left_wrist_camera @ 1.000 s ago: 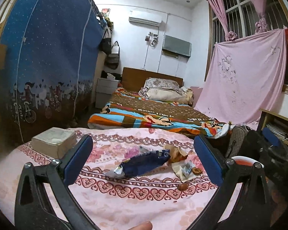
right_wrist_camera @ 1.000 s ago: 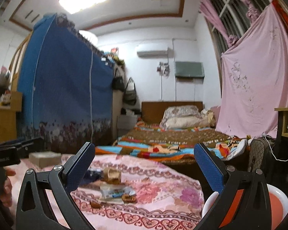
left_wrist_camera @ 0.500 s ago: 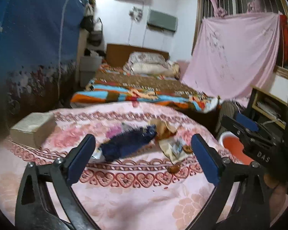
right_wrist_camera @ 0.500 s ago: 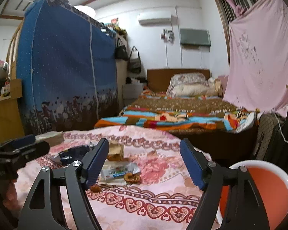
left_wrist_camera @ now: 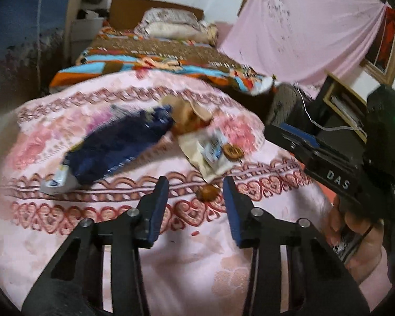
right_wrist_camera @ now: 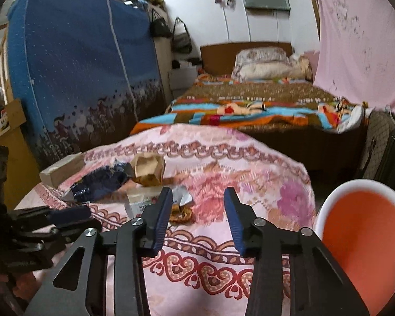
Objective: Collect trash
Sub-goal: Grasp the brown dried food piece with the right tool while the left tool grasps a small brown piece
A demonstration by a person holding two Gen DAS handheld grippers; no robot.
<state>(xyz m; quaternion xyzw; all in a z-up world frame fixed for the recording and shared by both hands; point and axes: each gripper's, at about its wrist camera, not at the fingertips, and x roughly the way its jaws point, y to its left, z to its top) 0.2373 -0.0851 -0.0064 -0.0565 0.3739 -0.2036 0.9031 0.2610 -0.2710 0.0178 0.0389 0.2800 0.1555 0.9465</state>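
Trash lies on a round table with a pink patterned cloth (left_wrist_camera: 171,258): a dark blue snack bag (left_wrist_camera: 118,147), a crumpled brown paper bag (left_wrist_camera: 189,115), a pale wrapper (left_wrist_camera: 208,155), a round brown cookie (left_wrist_camera: 233,152) and a small brown nut-like piece (left_wrist_camera: 208,192). My left gripper (left_wrist_camera: 194,205) is open and empty, its jaws narrowed, just short of the small brown piece. My right gripper (right_wrist_camera: 196,210) is open and empty, above the cloth near the cookie (right_wrist_camera: 181,214). The blue bag (right_wrist_camera: 102,184) and the paper bag (right_wrist_camera: 147,171) lie beyond it.
An orange bin with a white rim (right_wrist_camera: 360,239) stands low at the table's right edge. A tan box (right_wrist_camera: 63,169) sits at the table's far left. A bed (right_wrist_camera: 250,110) lies behind the table, a blue wardrobe (right_wrist_camera: 79,65) to the left.
Both grippers have tilted down and moved closer to the trash on the table. Both pairs of jaws have narrowed from wide open to a smaller gap.
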